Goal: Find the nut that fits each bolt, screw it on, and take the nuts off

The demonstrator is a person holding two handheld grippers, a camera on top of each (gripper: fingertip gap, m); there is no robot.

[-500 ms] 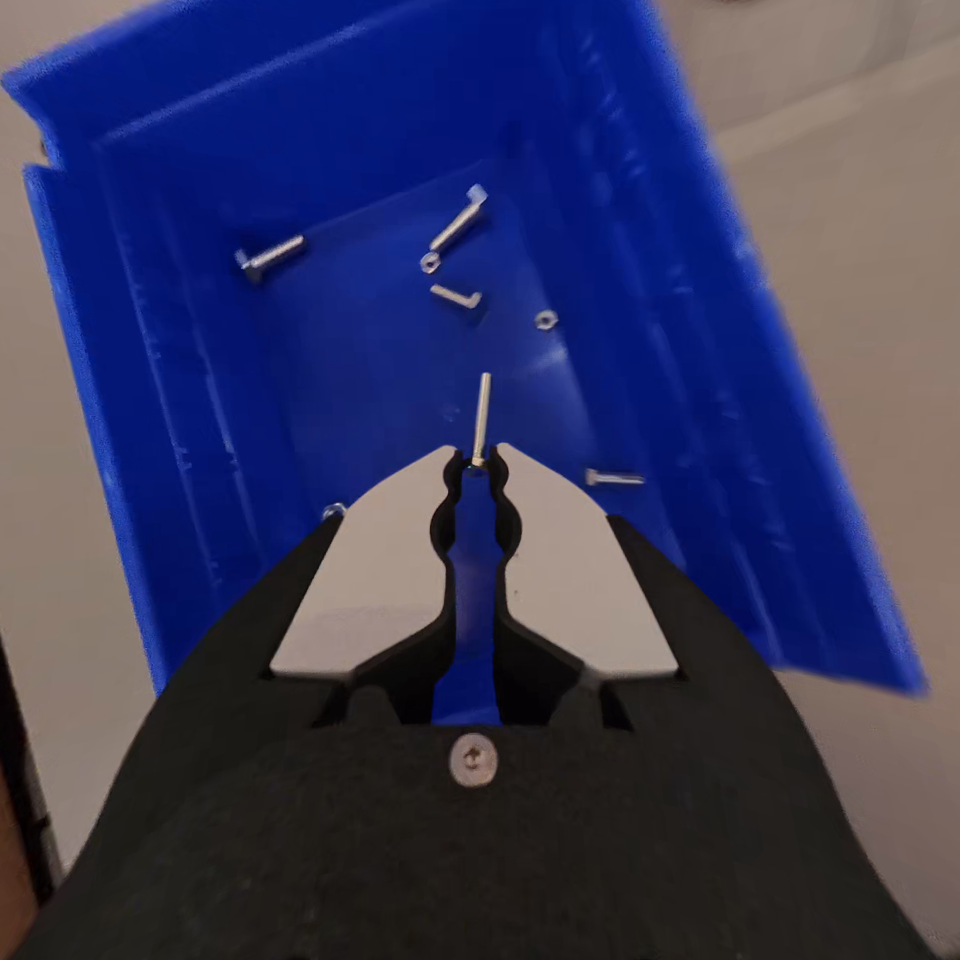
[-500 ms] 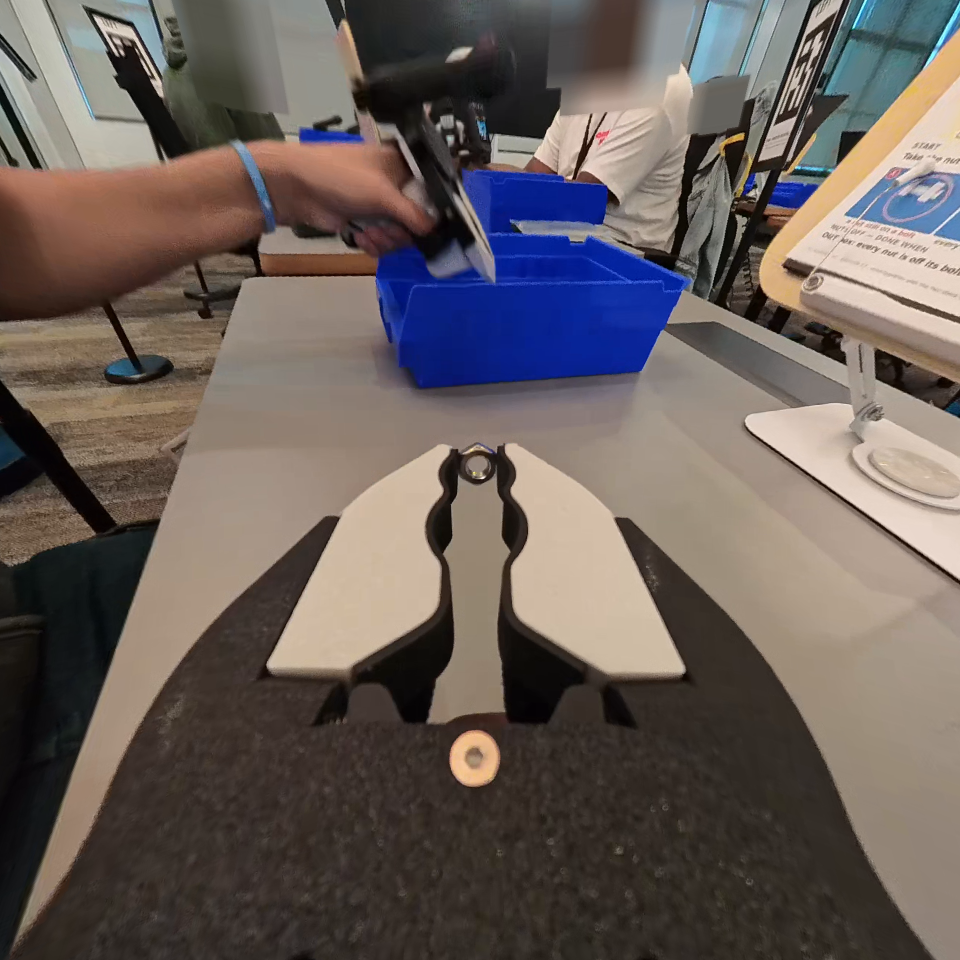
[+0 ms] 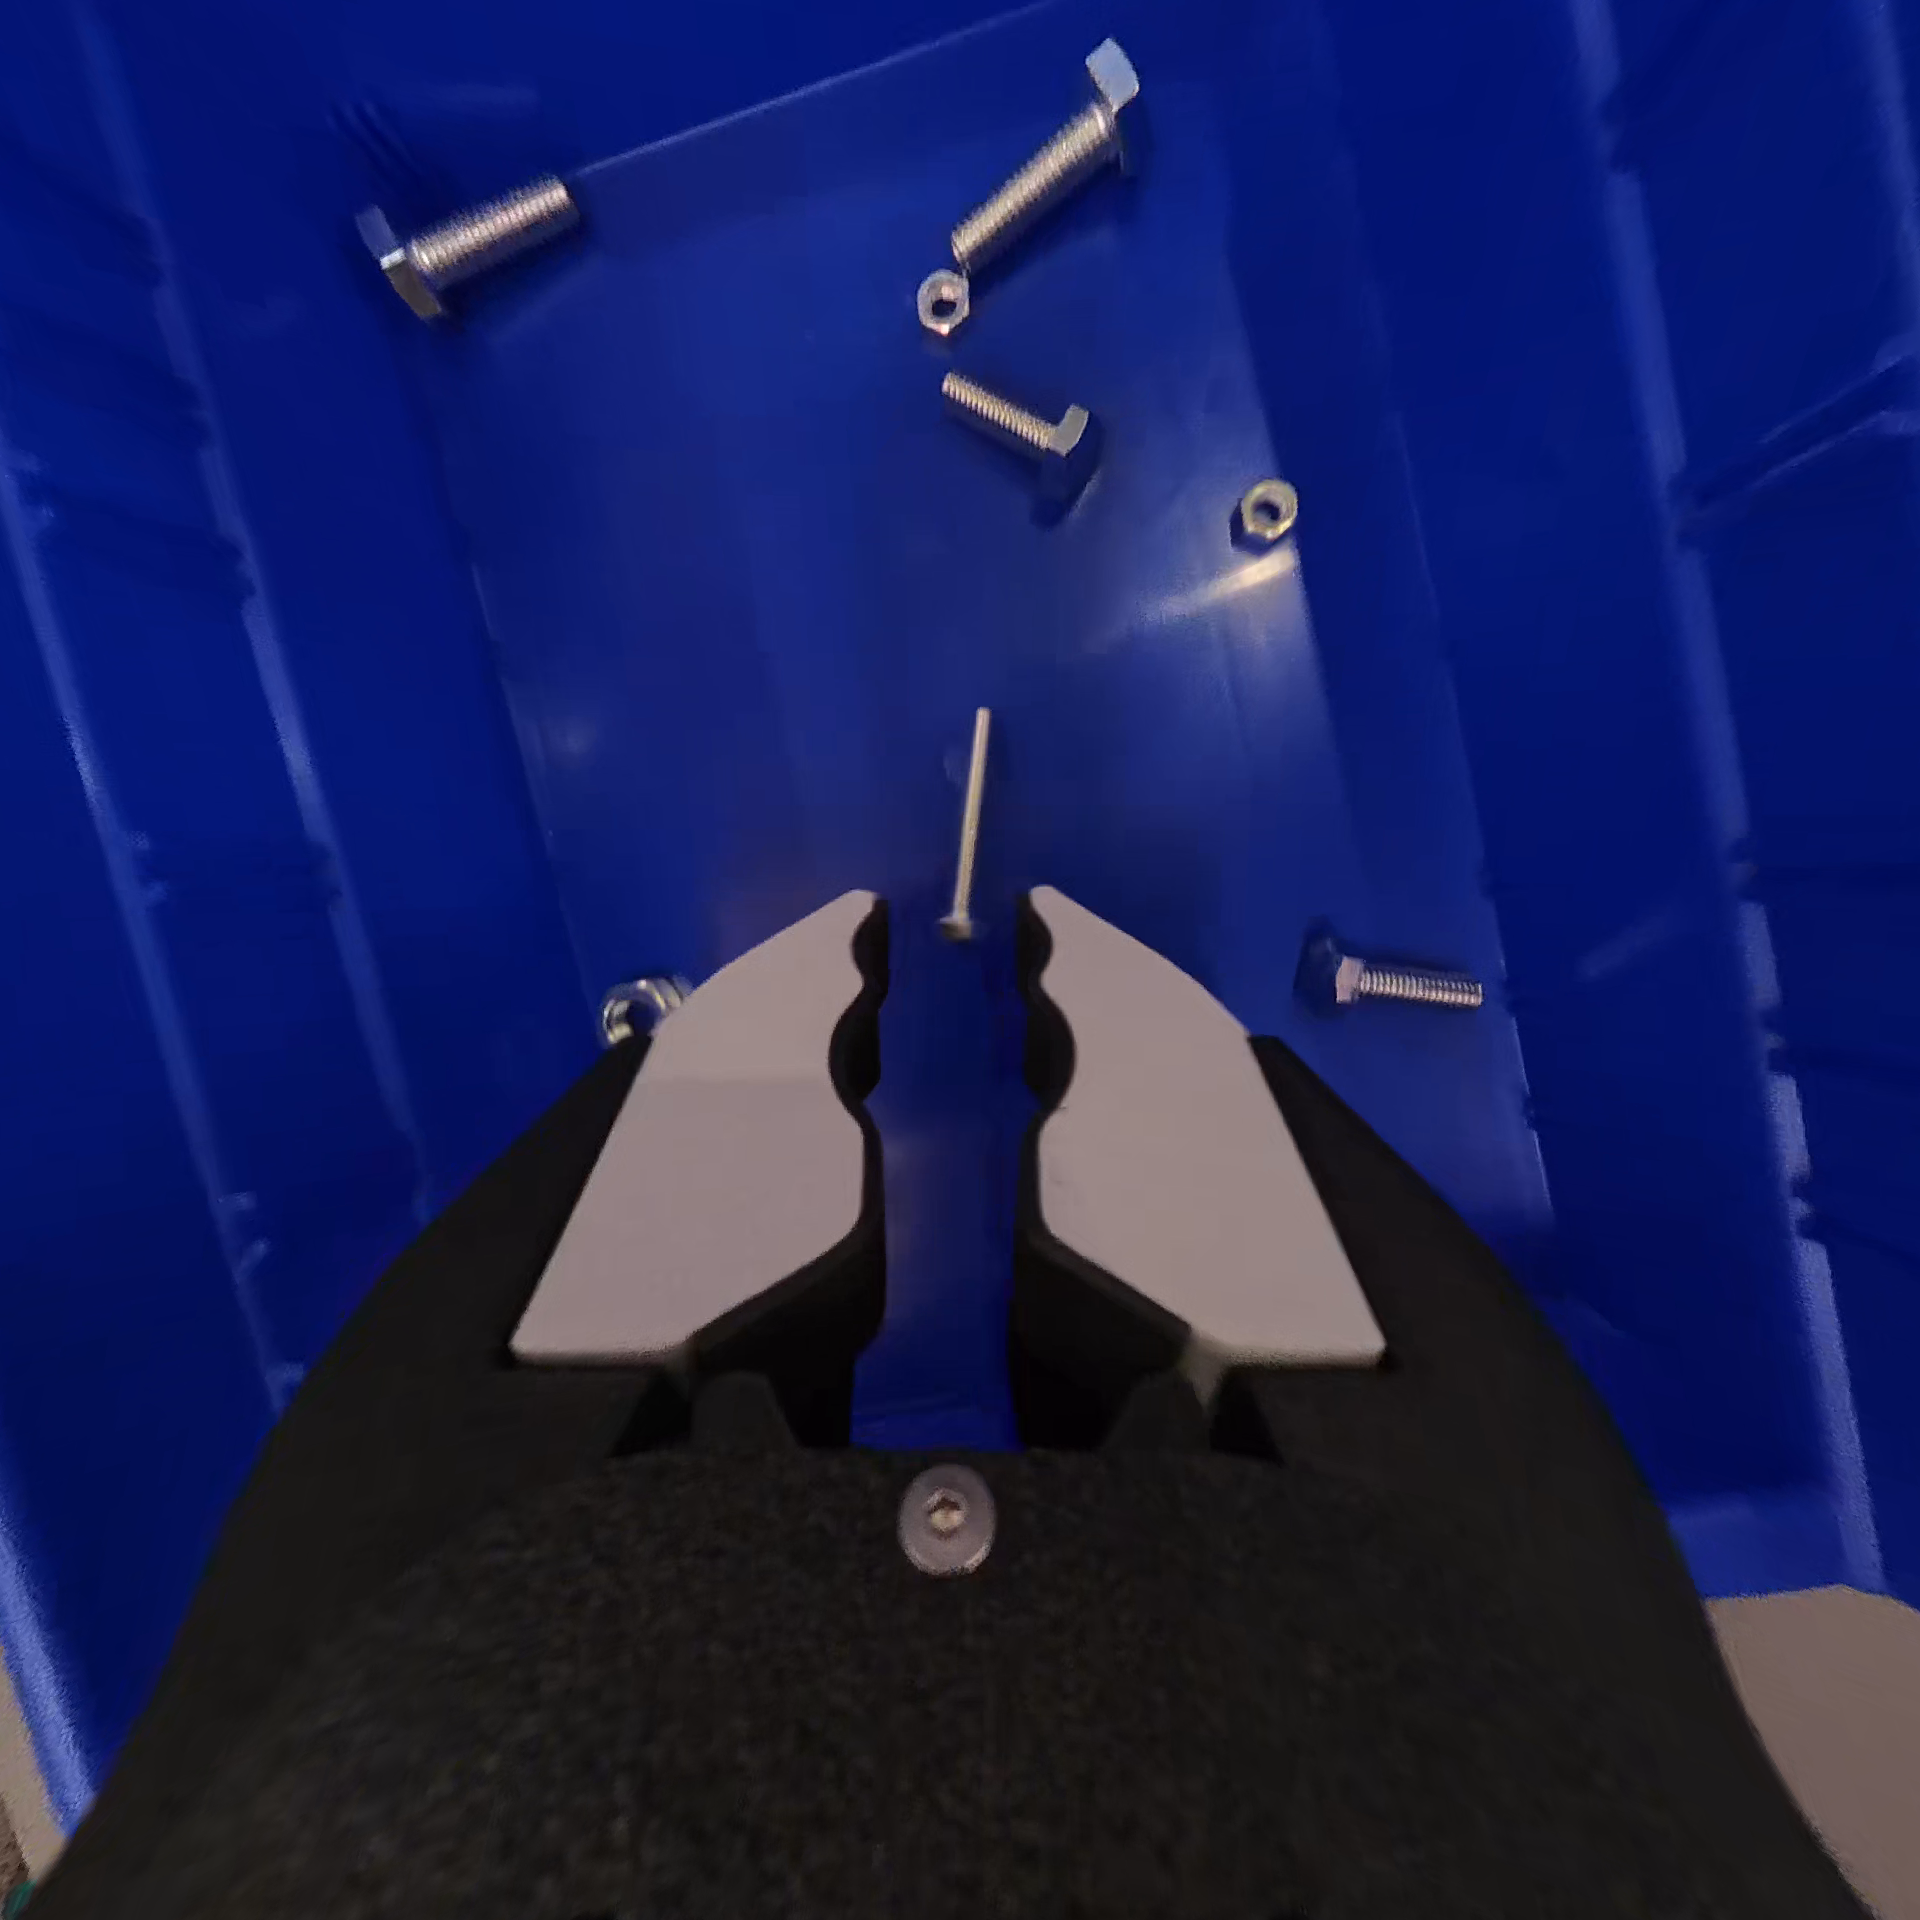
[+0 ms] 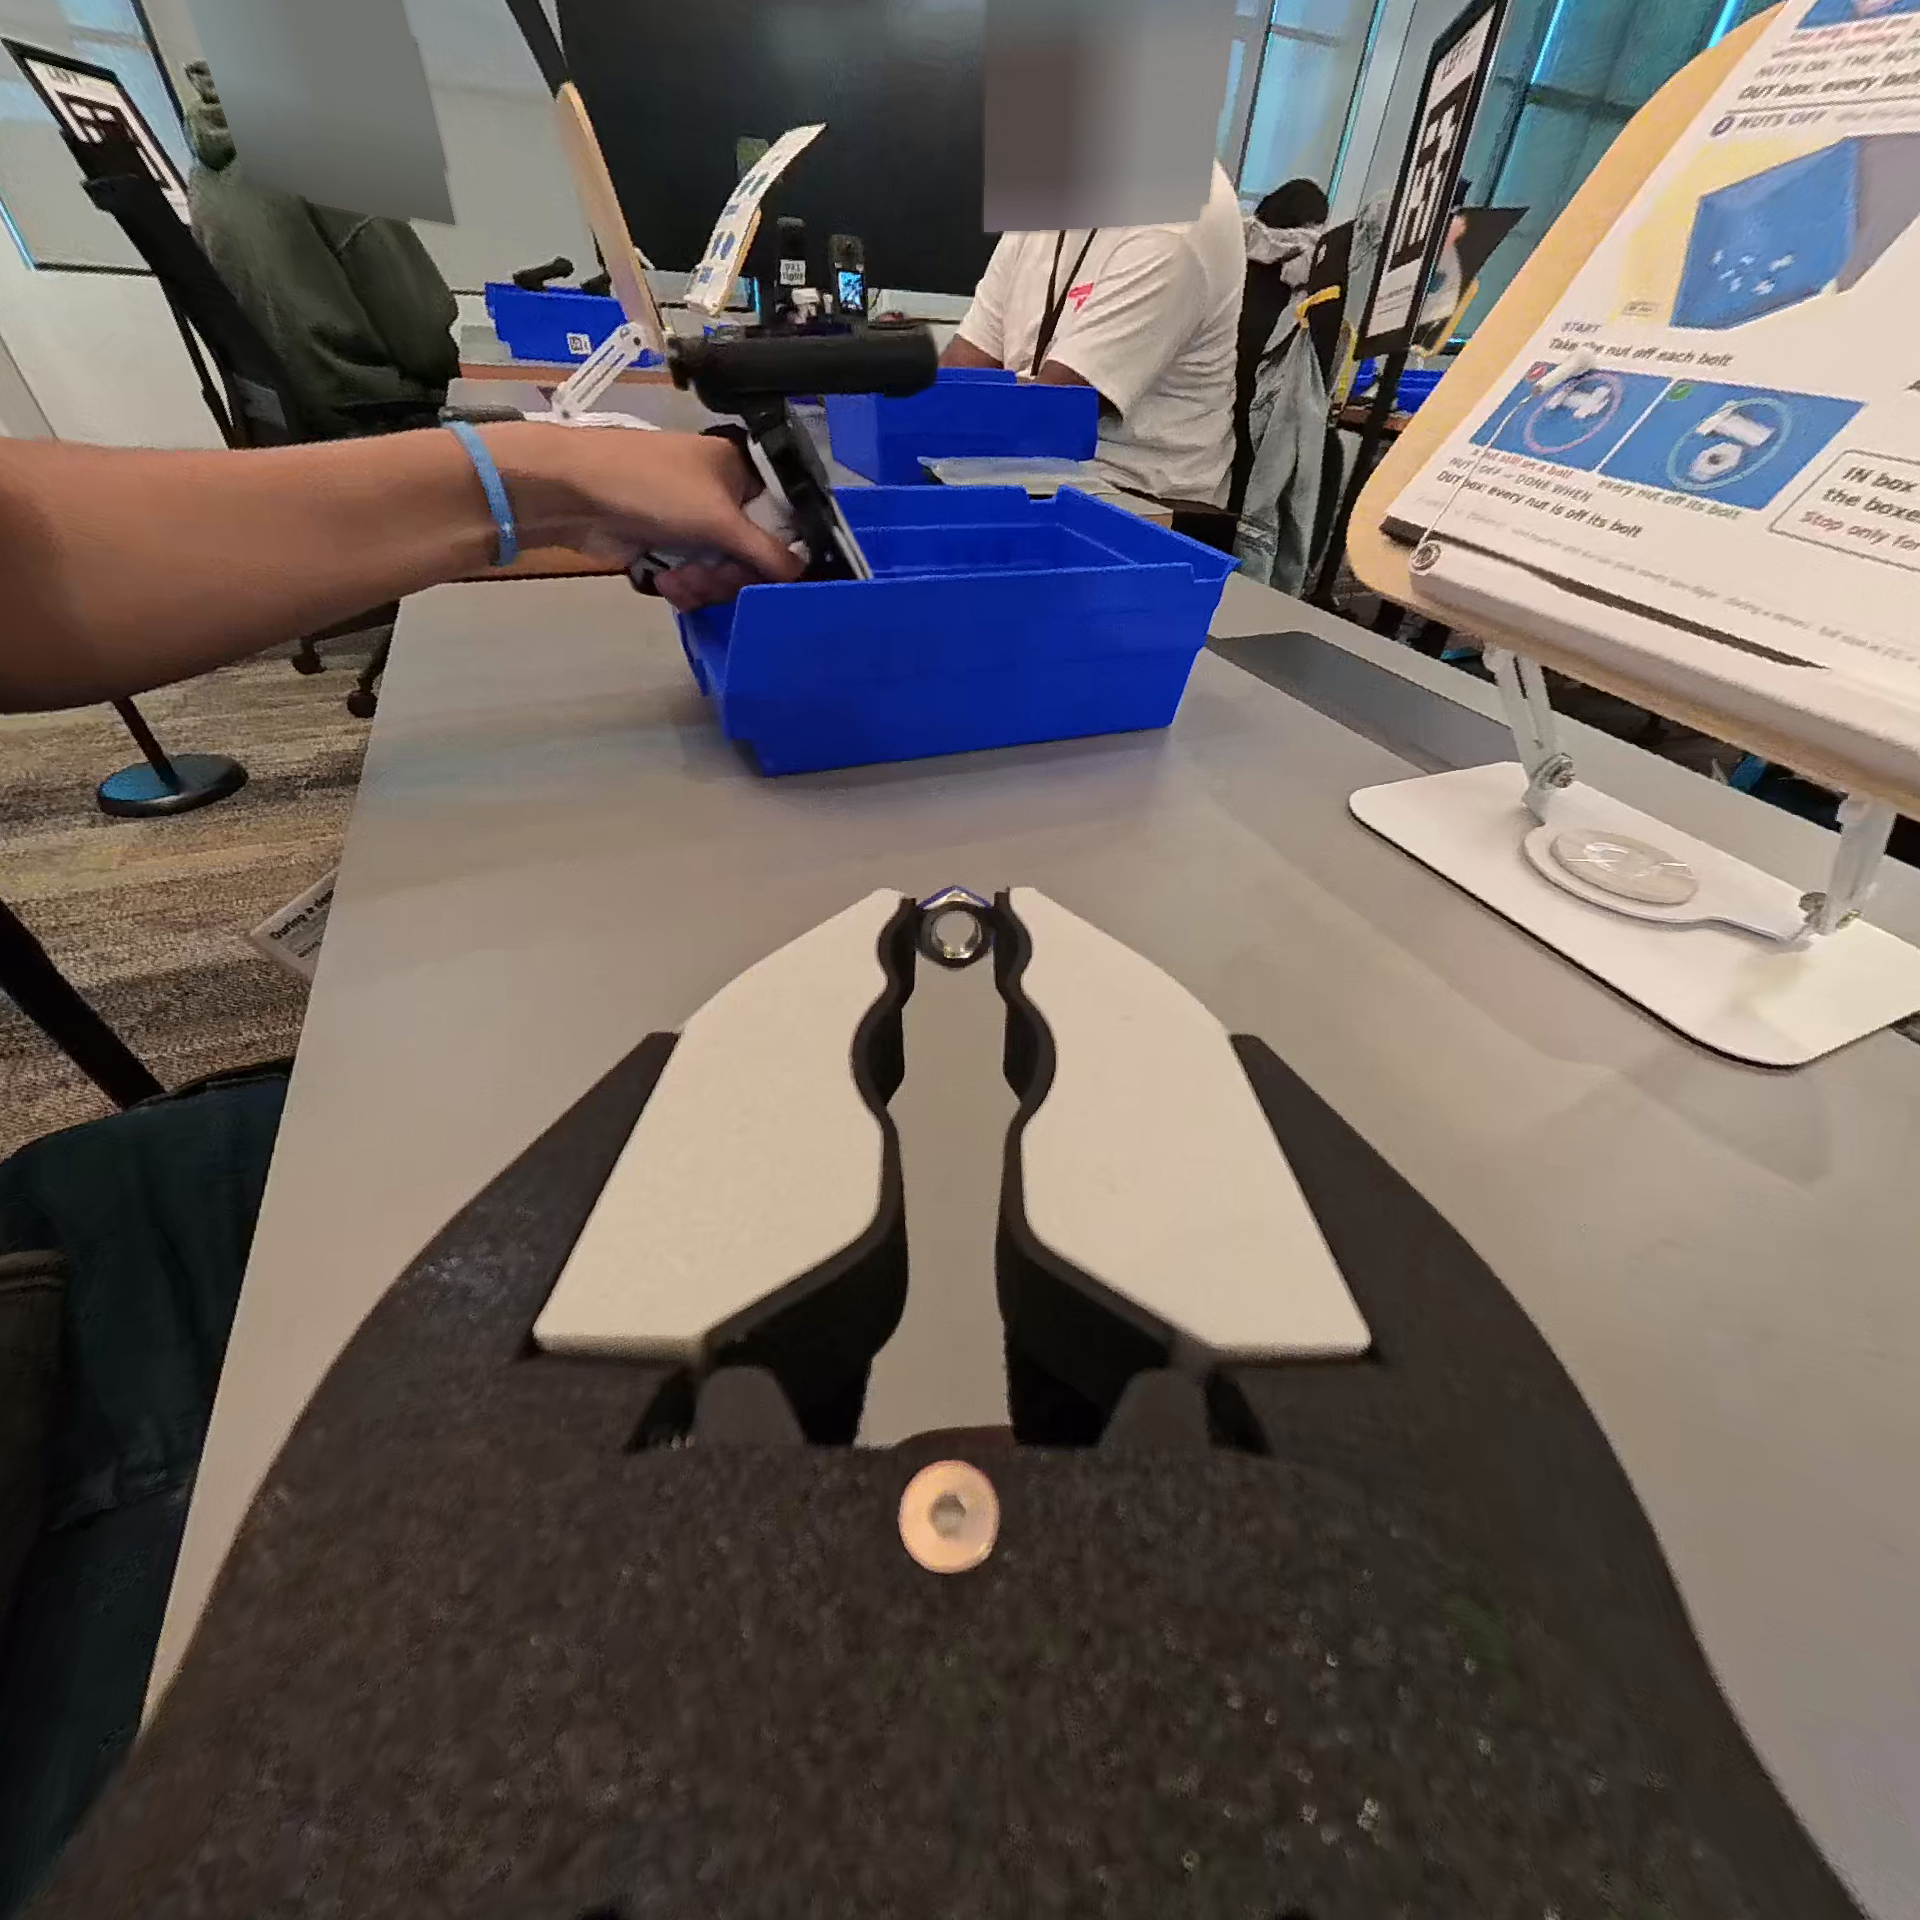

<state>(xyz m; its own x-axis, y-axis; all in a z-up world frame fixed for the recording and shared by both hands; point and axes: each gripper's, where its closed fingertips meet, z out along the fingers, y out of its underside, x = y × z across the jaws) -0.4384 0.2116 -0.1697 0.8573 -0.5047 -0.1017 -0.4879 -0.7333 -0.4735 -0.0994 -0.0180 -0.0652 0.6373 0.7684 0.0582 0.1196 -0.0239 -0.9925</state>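
Nut (image 4: 949, 932) (hex) clamped in right tongs (image 4: 951, 914).

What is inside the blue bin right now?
The blue plastic bin holds four silver hex bolts, one thin silver bolt, and loose nuts; the open left gripper partly covers one nut.

The left wrist camera peers down, close inside the blue plastic bin (image 3: 260, 727). The right looks level across the grey table (image 4: 623, 831) at that same bin (image 4: 966, 665), farther off.

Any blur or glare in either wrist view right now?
Left wrist view: soft motion blur on the silver bolts, white glare on the blue plastic bin's floor. Right wrist view: sharp on the silver hex nut in the right gripper; wide-angle bending at edges.
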